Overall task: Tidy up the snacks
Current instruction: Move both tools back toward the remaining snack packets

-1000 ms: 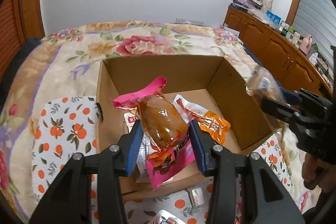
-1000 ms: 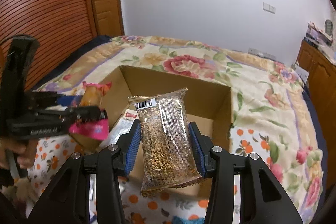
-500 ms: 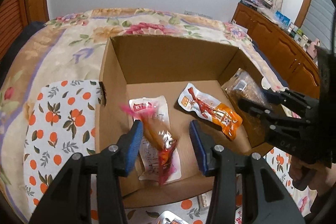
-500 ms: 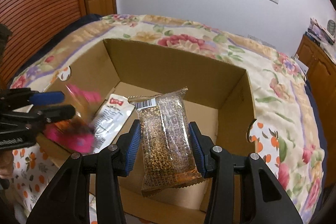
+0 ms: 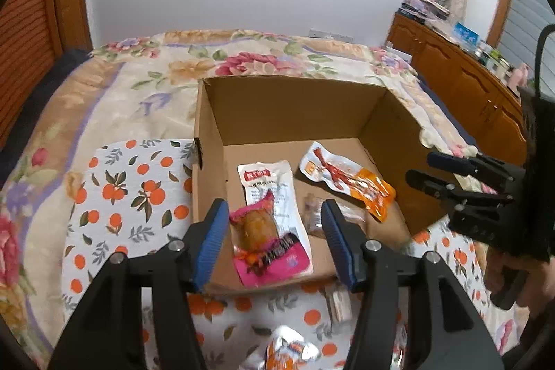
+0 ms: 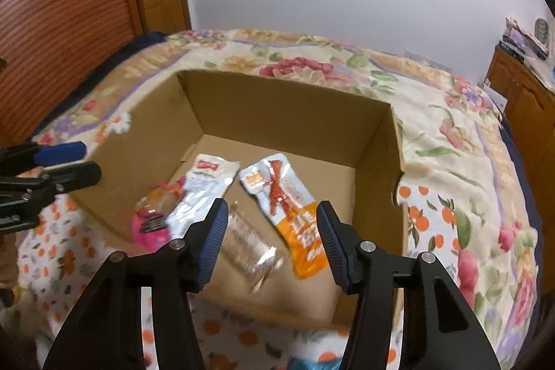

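An open cardboard box [image 5: 295, 113] stands on the bed. On its floor lie a white packet [image 5: 267, 182], an orange packet [image 5: 350, 179], a pink packet with a brown snack [image 5: 263, 238] and a clear grain packet [image 5: 312, 214]. My left gripper [image 5: 274, 210] hovers over the box's near edge above the pink packet; its jaws are opening and touch nothing. My right gripper [image 6: 271, 208] hangs above the blurred grain packet [image 6: 246, 241] and the orange packet [image 6: 291, 207]; its jaws are also opening, with nothing in them. Each gripper shows at the side of the other's view.
The box sits on an orange-print cloth [image 5: 131, 189] over a floral bedspread [image 5: 173, 75]. Loose snack packets [image 5: 291, 349] lie on the cloth in front of the box. A wooden cabinet [image 5: 468, 85] runs along the right, a slatted wooden door [image 6: 69, 6] on the left.
Both grippers moved over the box and let go. The pink packet dropped from the left gripper and the grain packet from the right; both now lie on the box floor.
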The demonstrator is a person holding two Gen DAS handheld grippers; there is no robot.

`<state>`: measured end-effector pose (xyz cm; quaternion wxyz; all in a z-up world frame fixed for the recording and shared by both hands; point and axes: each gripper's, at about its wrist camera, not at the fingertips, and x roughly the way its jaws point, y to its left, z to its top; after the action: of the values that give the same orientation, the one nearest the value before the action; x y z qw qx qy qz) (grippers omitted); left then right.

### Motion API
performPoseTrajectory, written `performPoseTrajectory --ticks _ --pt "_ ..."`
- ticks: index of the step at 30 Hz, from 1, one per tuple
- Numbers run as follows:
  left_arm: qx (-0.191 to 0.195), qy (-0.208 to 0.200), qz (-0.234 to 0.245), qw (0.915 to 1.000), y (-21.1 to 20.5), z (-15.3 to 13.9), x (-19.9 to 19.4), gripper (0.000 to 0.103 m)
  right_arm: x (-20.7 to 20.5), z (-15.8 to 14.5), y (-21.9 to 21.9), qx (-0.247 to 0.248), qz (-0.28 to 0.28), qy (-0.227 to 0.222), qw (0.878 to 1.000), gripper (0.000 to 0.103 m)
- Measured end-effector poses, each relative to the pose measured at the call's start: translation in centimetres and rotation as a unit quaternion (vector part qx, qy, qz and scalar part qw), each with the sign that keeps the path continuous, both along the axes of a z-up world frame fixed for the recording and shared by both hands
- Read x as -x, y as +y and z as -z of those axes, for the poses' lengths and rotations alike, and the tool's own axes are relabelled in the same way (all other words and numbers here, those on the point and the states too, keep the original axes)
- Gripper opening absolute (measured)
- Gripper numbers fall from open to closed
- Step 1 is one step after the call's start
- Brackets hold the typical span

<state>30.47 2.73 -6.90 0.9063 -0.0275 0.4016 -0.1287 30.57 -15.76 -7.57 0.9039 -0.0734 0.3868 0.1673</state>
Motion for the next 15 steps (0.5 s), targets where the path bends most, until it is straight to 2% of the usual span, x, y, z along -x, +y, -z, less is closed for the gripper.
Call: performPoseTrajectory --ticks 2,4,9,13,15 --pt "-0.006 -0.006 0.005 1.0000 0.0 -0.5 1.5 0.065 1.5 -0.7 -0.3 -0.012 0.000 0.001 1.000 0.055" --pt "-0.003 -0.018 0.001 0.9998 0.0 -1.0 3.2 0.077 3.6 -1.4 -0.7 -0.023 -0.001 0.001 1.000 0.056" --pt "0.002 -0.021 0.012 0.9997 -0.2 -1.7 7.2 0.083 8.4 -2.3 -1.4 -0.034 -0.002 -0.004 0.999 0.066" --pt "-0.016 -0.012 0.026 0.9995 -0.4 -1.5 9.8 0.088 11.2 -2.3 -2.2 -0.042 0.005 -0.003 0.999 0.088" --pt "-0.016 -0.006 0.024 0.9996 -0.3 -1.3 10.8 0.089 12.3 -2.2 -2.6 -0.050 0.010 -0.003 0.999 0.088"
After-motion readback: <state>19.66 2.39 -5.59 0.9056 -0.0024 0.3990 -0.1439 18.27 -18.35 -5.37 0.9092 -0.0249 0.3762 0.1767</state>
